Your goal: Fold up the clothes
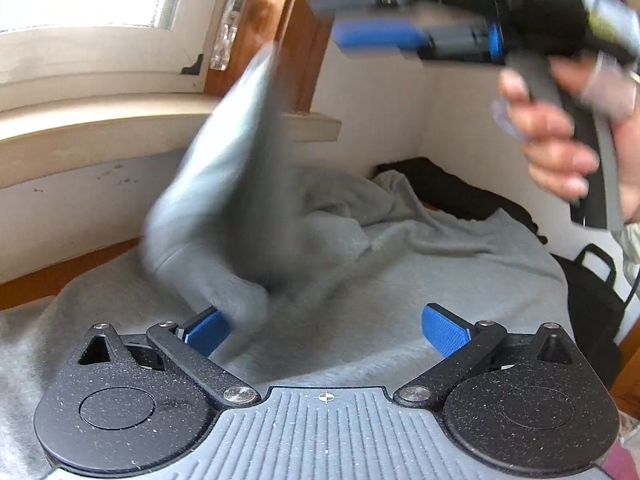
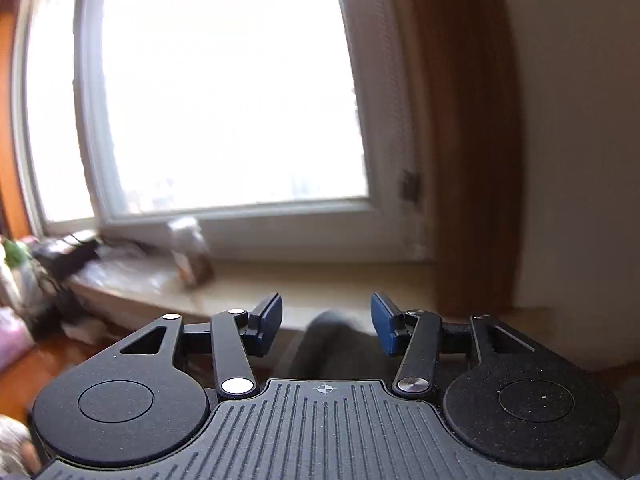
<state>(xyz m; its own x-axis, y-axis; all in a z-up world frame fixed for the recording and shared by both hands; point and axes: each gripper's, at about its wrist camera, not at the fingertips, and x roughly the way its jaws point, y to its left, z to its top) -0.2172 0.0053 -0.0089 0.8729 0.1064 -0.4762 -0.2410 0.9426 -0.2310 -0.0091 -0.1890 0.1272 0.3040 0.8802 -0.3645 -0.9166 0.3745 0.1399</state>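
Grey garment [image 1: 224, 200] airborne, blurred; windowsill [image 1: 120, 128] behind, black bag [image 1: 592, 300] right.

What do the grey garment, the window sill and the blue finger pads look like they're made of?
Grey garment: soft matte knit, probably cotton fleece or jersey; it bunches in rounded folds without shine.
Window sill: smooth pale beige slab, maybe stone or laminate; flat with a faint sheen, too blurred to tell which.
Blue pads on the left gripper's fingers: likely rubber or textured plastic; a fine dimpled grid shows.

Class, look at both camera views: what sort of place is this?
Probably a room in a home: a window with a cluttered sill, wooden trim, and grey clothes spread out for folding.
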